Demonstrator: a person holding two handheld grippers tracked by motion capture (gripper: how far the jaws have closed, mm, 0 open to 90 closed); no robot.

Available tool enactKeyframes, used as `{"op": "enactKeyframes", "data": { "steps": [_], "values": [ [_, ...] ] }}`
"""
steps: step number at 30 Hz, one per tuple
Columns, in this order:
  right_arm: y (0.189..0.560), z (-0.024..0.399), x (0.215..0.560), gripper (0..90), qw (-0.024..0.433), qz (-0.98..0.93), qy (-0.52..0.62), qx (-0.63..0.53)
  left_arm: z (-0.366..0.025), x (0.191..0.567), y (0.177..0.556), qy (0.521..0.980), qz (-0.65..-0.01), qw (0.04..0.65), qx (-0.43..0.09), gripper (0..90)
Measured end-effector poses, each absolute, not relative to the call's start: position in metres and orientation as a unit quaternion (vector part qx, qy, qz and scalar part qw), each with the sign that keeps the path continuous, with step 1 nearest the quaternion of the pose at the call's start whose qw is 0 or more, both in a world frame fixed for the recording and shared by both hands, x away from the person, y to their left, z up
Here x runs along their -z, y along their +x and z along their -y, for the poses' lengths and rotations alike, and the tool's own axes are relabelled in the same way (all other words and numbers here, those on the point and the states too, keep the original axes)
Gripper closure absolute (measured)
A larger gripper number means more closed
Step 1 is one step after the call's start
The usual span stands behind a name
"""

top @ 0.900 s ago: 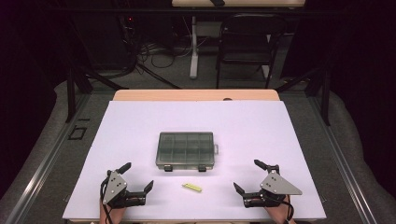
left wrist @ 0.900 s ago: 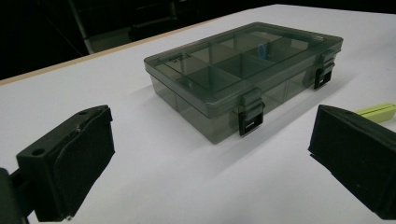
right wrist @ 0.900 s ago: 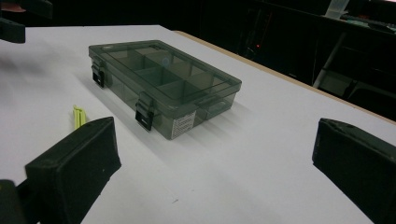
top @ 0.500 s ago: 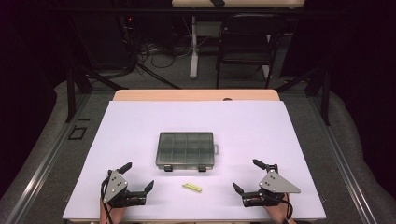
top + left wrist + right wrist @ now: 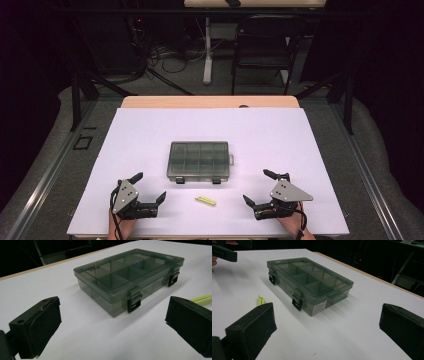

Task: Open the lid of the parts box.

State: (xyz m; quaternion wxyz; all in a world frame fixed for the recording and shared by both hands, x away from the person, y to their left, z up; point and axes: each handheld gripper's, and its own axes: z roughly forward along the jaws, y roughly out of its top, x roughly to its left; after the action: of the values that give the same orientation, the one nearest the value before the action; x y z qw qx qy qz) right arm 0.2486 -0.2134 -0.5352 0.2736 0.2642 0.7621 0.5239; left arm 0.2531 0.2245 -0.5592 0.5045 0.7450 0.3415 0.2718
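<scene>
A smoky translucent compartment box (image 5: 200, 161) is seen at the centre of the high view, lid down and both black latches (image 5: 133, 302) fastened along its near edge. A small yellow-green strip (image 5: 205, 200) lies just below it in the frame, apart from the box. The likely step is judged to be unlatching. It is best done with one hand-held gripper steadying the box at a short side while the other lifts a latch from beneath, so that the light box is not dragged across the white tabletop (image 5: 150, 135). The left hand-held gripper (image 5: 147, 192), at lower left, and the right hand-held gripper (image 5: 258, 187), at lower right, are both spread wide and hold nothing.
</scene>
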Motion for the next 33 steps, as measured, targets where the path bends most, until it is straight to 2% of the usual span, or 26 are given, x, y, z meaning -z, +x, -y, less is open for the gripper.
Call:
{"op": "enactKeyframes", "data": {
  "steps": [20,33],
  "values": [
    [0.276,0.194,0.531,0.0,0.245,-0.784,0.265,-0.505,-0.213,0.556,0.271,0.763,-0.324,0.499,-0.253,0.0],
    [0.298,0.182,0.53,0.0,0.21,-0.799,0.272,-0.494,-0.208,0.551,0.291,0.777,-0.323,0.486,-0.237,0.0]
  ]
}}
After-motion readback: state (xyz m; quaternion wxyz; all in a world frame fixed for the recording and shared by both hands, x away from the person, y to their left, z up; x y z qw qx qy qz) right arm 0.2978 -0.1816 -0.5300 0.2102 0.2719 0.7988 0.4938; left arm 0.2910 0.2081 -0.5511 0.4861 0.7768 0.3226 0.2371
